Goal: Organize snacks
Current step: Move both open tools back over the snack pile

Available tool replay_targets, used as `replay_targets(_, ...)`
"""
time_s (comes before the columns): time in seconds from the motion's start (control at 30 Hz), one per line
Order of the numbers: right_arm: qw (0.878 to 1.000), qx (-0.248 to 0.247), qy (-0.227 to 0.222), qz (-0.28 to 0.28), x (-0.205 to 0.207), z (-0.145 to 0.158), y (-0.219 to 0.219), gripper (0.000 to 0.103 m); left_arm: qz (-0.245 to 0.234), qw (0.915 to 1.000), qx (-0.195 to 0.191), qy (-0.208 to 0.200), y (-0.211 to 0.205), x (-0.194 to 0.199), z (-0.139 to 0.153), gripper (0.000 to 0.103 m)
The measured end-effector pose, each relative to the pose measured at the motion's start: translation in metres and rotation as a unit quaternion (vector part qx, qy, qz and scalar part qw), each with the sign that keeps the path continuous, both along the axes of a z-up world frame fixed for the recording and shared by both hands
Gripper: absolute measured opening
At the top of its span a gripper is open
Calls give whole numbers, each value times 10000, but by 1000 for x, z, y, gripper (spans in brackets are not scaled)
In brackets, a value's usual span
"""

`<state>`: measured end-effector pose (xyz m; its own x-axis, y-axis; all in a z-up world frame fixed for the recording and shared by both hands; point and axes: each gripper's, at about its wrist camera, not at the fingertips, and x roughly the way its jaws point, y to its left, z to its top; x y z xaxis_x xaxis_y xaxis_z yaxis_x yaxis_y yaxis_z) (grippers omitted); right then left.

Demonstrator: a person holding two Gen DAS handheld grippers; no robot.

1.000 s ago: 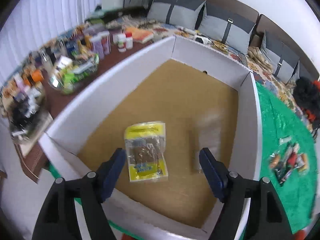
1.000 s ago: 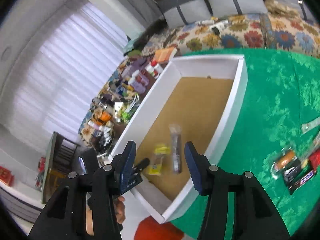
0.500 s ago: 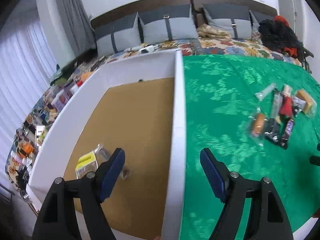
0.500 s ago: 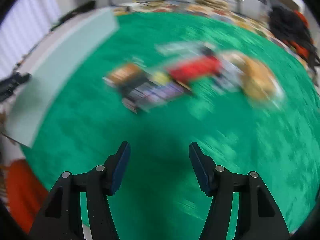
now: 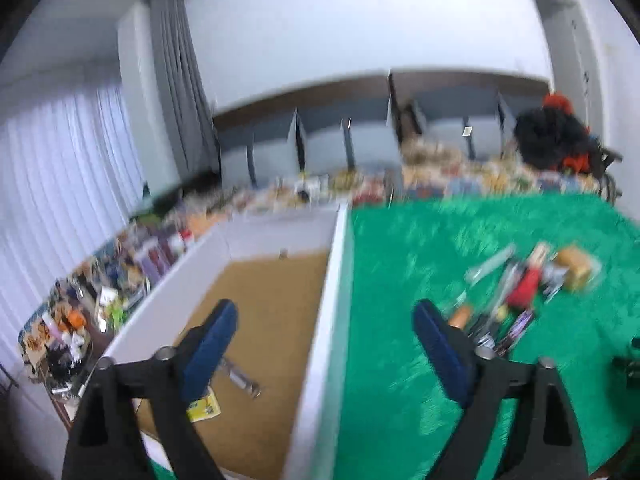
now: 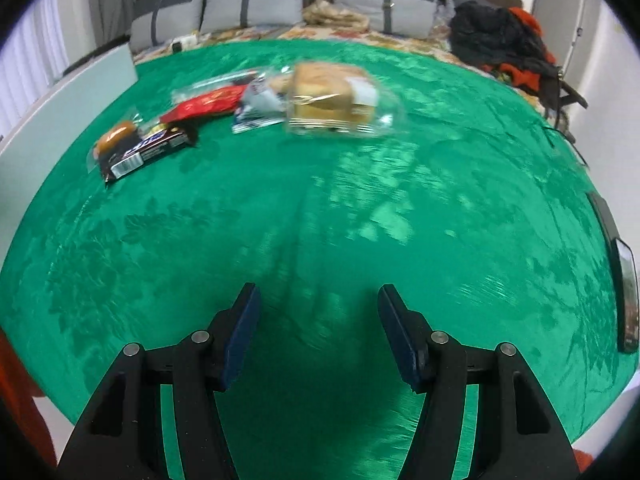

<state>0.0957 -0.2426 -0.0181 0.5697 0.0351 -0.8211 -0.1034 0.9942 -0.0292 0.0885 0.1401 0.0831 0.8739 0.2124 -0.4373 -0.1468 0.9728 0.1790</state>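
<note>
left view only: white box (image 5: pixel 338 280) under the left claw (image 5: pixel 324 354) — jaws opening, nothing between; yellow packet (image 5: pixel 206 408) inside, by its left finger.
right view only: right claw (image 6: pixel 318 334) opening, empty; snacks (image 6: pixel 224 108) well ahead-left, phone (image 6: pixel 628 292) far right.
surface: green cloth (image 6: pixel 320 208).
room: grey cushions (image 6: pixel 256 0) — behind.

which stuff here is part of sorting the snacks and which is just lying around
Part of the job:
- white box with a yellow packet already inside
- chocolate bar
- red packet
- bread in a clear wrapper
- small bun

Just lying about:
- phone at the cloth's edge
- grey cushions
- dark clothes
- shelf clutter
</note>
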Motion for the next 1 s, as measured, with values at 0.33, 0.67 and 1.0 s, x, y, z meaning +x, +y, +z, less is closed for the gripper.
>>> replay_targets(0.33, 9993, 89, -15, -364, -17, -8, -17, 77, -449, 9828, -1158, 1363, -90, -24, -104, 103)
replay_targets(0.67, 9987, 162, -165, -461, -25, -14, -5, 87, -630, 9665, -1098, 2233, -117, -10, -175, 103)
replay_targets(1.0, 9979, 236, -424, -431, -28, -18, -2, 92, -875, 9690, -1047, 2058, -110, -18, -179, 103)
